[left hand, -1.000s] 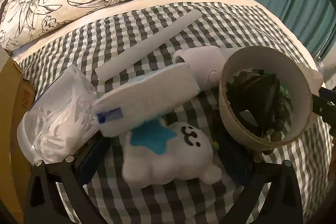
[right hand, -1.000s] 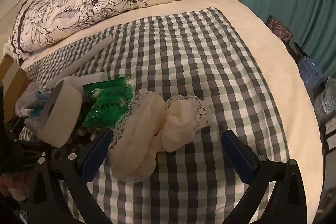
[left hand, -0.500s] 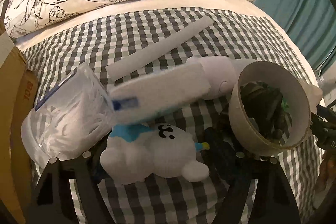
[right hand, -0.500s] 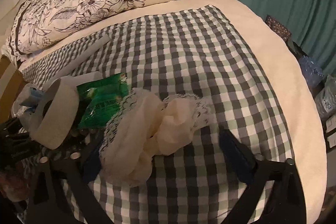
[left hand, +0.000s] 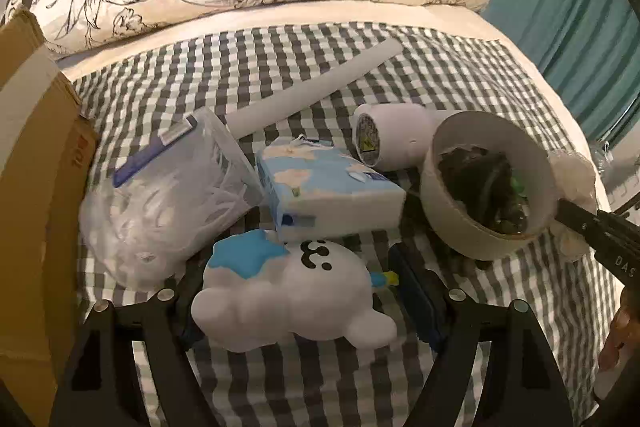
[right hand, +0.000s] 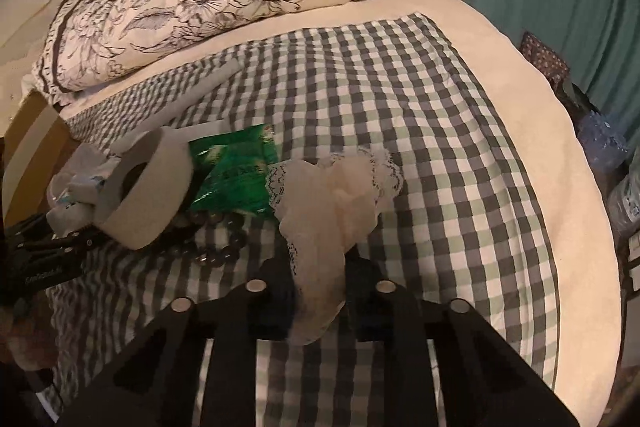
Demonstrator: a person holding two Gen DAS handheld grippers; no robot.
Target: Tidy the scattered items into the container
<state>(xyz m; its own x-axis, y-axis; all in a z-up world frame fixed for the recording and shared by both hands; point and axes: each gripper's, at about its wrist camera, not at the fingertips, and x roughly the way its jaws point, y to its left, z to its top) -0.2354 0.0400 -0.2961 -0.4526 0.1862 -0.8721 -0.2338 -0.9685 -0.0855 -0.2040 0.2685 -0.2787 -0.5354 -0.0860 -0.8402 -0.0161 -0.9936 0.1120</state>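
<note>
On the checked bedspread (right hand: 400,99), a cream lace-trimmed cloth (right hand: 332,211) is clamped by the right gripper (right hand: 320,291), while the white cloud-shaped plush toy (left hand: 288,299) is straddled by the left gripper (left hand: 296,303) (jaws spread, no grip seen); the brown cardboard box (left hand: 36,163) is seen at far left.

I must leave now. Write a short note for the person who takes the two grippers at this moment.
Right gripper: shut on the lace cloth.
Left gripper: around the white plush toy; grip unclear.
Cardboard box at far left.
On the bed: tissue pack, plastic bag, white tube, tape roll, green packet, beads.
Nothing seen boxed; all is left.
</note>
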